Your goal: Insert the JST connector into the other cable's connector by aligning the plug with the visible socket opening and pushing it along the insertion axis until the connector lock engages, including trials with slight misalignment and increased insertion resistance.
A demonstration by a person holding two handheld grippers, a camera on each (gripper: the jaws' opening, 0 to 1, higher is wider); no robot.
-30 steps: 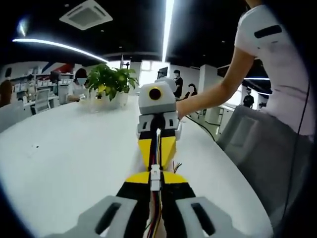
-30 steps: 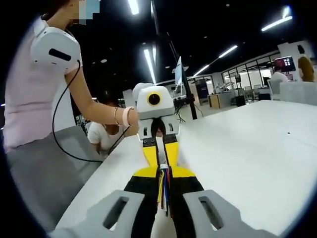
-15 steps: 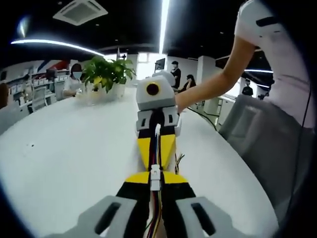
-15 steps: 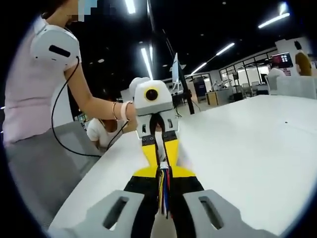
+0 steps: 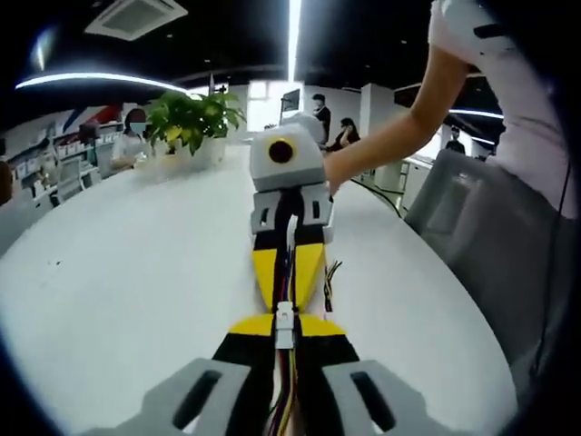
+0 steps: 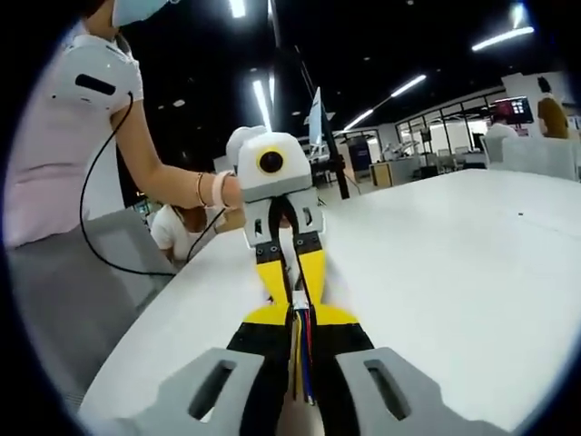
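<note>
In the left gripper view my left gripper (image 5: 285,323) is shut on a small white JST connector (image 5: 285,325), with coloured wires (image 5: 289,391) running back between the black jaws. My right gripper (image 5: 287,296) faces it tip to tip, its yellow jaws closed on the other cable (image 5: 289,238). In the right gripper view my right gripper (image 6: 299,320) is shut on a bundle of coloured wires (image 6: 301,359) that ends in a white connector (image 6: 298,302). There the left gripper (image 6: 294,292) meets it head-on. The two connectors touch; whether they are locked together is hidden.
Both grippers hover over a white table (image 5: 118,272). A potted plant (image 5: 191,118) stands at its far end. The person holding the grippers, in a pink top (image 6: 64,145), is beside the table's edge, with a grey chair (image 5: 472,227) close by.
Both views have shifted a little with the hands. The grippers stay tip to tip with the connectors between them. The facing gripper looks slightly closer and higher in each view.
</note>
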